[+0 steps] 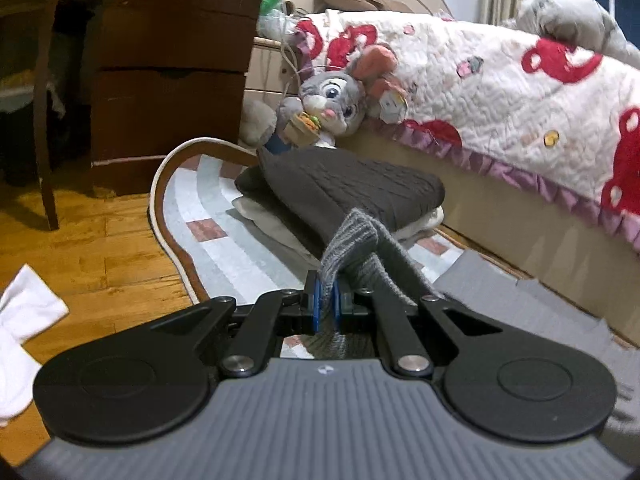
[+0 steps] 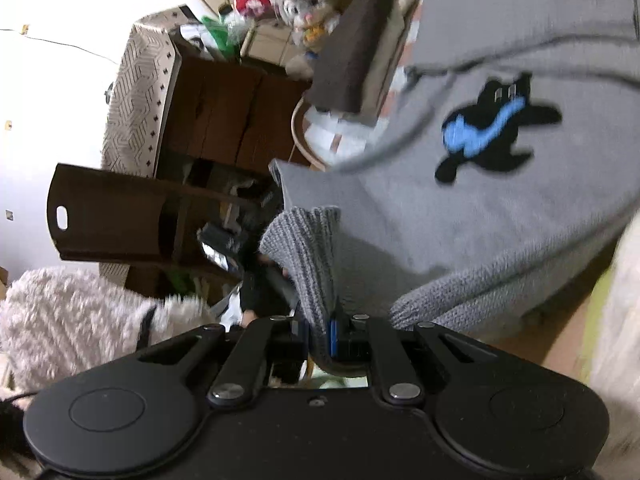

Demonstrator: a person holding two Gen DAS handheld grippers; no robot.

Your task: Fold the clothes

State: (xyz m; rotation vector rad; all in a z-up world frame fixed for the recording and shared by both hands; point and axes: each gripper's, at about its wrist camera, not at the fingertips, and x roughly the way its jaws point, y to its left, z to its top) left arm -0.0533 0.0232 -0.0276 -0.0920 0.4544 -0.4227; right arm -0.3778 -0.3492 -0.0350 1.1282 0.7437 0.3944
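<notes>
- Left wrist view is showing the left gripper (image 1: pixel 326 300) pinching a ribbed grey edge of the grey sweater (image 1: pixel 356 240), the jaws closed tight on the knit, with the cloth trailing off toward the right over the rug (image 1: pixel 208 216).
- Right wrist view is showing the right gripper (image 2: pixel 320 334) clamping another ribbed edge of the same grey sweater (image 2: pixel 480 208), which is hanging in the air with its black and blue motif (image 2: pixel 492 128) facing the camera.
- To fold well, both grips should probably be keeping the edge taut and level, so the body is dropping flat without twisting.
- A pile of folded clothes (image 1: pixel 340 188) is lying on the rug just ahead, near a plush rabbit (image 1: pixel 332 100) leaning against the bed (image 1: pixel 500 100).
- A white cloth (image 1: pixel 24 320) is lying on the wooden floor (image 1: pixel 100 248); the pile is likely crowding the laying spot.
</notes>
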